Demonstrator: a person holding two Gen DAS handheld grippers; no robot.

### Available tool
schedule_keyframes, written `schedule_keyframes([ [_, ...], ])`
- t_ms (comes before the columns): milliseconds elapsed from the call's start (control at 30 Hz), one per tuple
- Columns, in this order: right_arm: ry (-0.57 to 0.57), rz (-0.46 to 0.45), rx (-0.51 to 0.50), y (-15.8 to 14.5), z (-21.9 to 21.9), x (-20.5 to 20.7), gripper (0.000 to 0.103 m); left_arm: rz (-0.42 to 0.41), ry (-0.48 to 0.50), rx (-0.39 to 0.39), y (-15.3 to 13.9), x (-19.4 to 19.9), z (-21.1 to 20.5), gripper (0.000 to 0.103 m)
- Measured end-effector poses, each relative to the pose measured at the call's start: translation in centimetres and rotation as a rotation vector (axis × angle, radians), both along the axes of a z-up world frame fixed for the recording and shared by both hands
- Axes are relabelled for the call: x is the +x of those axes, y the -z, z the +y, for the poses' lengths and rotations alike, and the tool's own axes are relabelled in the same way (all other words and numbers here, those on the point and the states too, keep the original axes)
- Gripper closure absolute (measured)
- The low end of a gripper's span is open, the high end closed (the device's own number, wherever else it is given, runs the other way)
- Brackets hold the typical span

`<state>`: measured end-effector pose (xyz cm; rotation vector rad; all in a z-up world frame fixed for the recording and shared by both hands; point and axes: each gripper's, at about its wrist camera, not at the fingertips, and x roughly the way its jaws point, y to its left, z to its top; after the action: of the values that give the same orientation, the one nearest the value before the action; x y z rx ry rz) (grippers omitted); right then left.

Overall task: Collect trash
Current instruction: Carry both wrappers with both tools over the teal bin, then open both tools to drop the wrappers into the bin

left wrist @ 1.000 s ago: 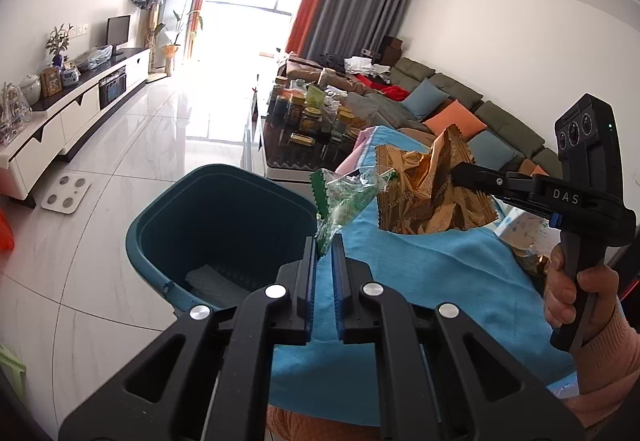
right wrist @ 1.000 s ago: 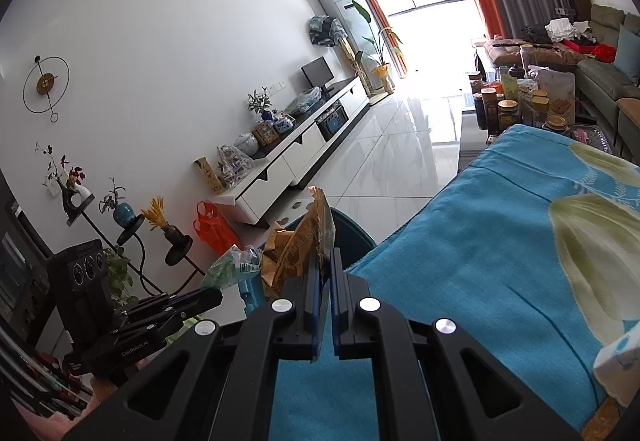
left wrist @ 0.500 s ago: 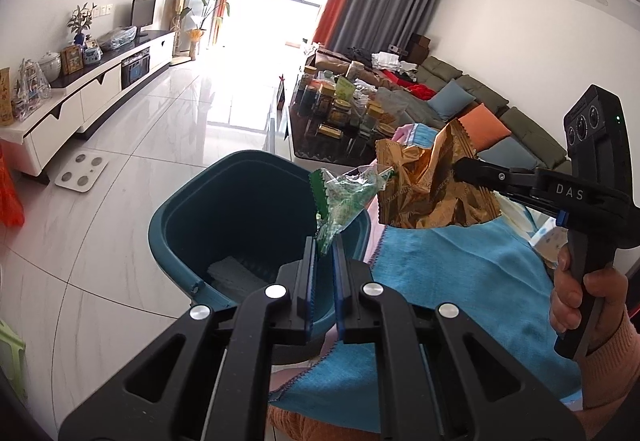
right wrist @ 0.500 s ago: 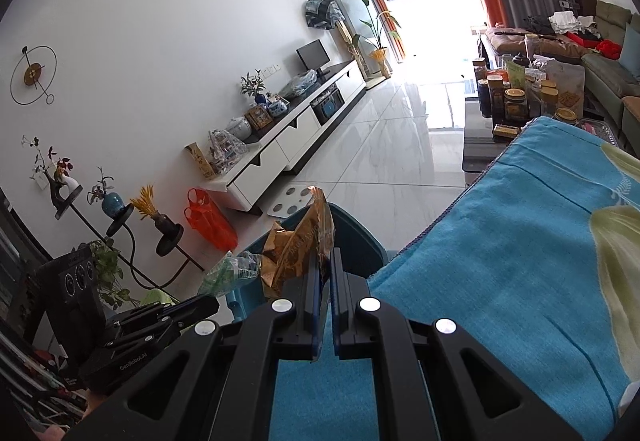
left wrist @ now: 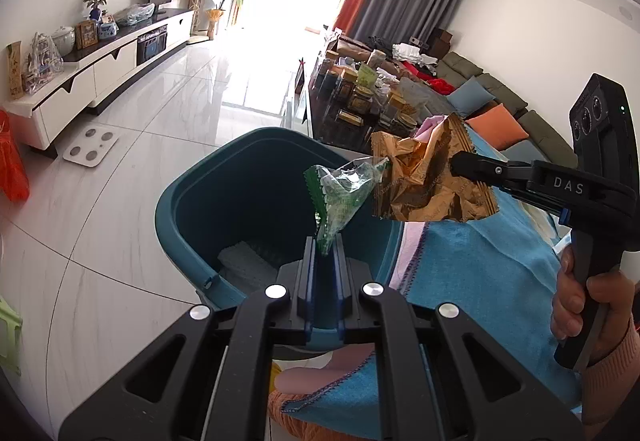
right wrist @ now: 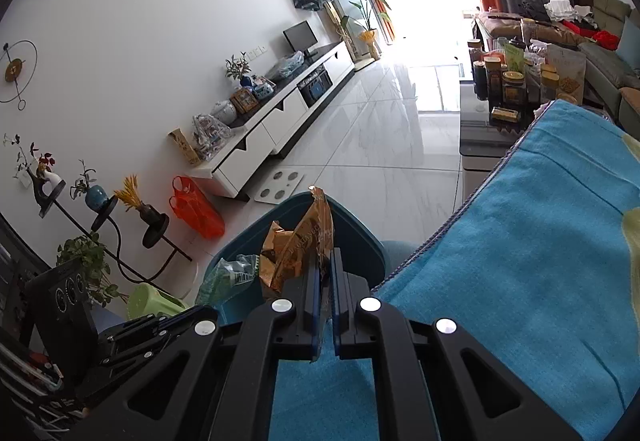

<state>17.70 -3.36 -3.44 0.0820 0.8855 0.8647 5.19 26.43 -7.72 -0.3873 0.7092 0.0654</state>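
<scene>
Two wrappers are held over the teal bin, ready for release.

A green wrapper is pinched between the left gripper fingers; a gold wrapper is clamped in the right gripper. Both are carried above the bin mouth. Each should be centred over the opening before the fingers are parted. The right gripper is held level from the side by a hand.
</scene>
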Motion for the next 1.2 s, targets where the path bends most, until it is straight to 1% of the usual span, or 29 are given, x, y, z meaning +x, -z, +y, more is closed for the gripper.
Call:
schedule_keyframes([
  [300,-0.003,0.047,-0.029,1.1,2.1,1.0,0.097,0.033,-0.026,-0.011,0.9,1.0,0.5,0.095],
  [467,-0.01,0.063,-0.041,1.5,2.8,1.2,0.094,0.045,-0.038,-0.021,1.4,1.4,0.4,0.093],
  [533,-0.011,0.068,-0.043,1.6,3.0,1.3,0.09,0.052,-0.042,-0.024,1.5,1.8,0.3,0.09],
  [567,-0.01,0.071,-0.043,1.6,3.1,1.4,0.09,0.059,-0.049,-0.023,1.7,1.9,0.3,0.085],
  [667,-0.007,0.077,-0.034,1.7,2.8,1.2,0.087,0.069,-0.055,-0.038,2.2,2.2,0.4,0.083],
  [767,-0.008,0.075,-0.025,1.5,2.3,0.8,0.087,0.083,-0.071,-0.045,2.9,2.4,0.6,0.074],
  [833,-0.006,0.077,-0.019,1.4,1.8,0.8,0.087,0.088,-0.075,-0.051,3.1,2.3,0.5,0.073],
  [867,-0.008,0.078,-0.015,1.4,1.6,0.7,0.086,0.088,-0.073,-0.056,3.1,2.3,0.5,0.071],
  [900,-0.007,0.075,-0.013,1.2,1.2,0.5,0.085,0.083,-0.071,-0.057,3.1,2.1,0.4,0.068],
  [933,-0.006,0.07,-0.01,1.1,0.9,0.4,0.081,0.077,-0.07,-0.051,2.9,2.0,0.2,0.067],
  [1033,-0.003,0.034,0.004,0.1,-0.4,-0.4,0.071,0.044,-0.058,-0.028,2.1,1.2,-0.7,0.059],
  [1133,-0.016,-0.012,0.022,-1.2,-2.0,-1.6,0.07,-0.002,-0.032,0.008,0.7,0.4,-2.3,0.054],
  [1167,-0.021,-0.03,0.026,-1.6,-2.6,-2.1,0.069,-0.017,-0.02,0.018,0.3,0.1,-2.8,0.05],
  [1200,-0.023,-0.055,0.029,-2.2,-3.3,-2.8,0.066,-0.037,-0.004,0.03,-0.2,-0.3,-3.5,0.043],
])
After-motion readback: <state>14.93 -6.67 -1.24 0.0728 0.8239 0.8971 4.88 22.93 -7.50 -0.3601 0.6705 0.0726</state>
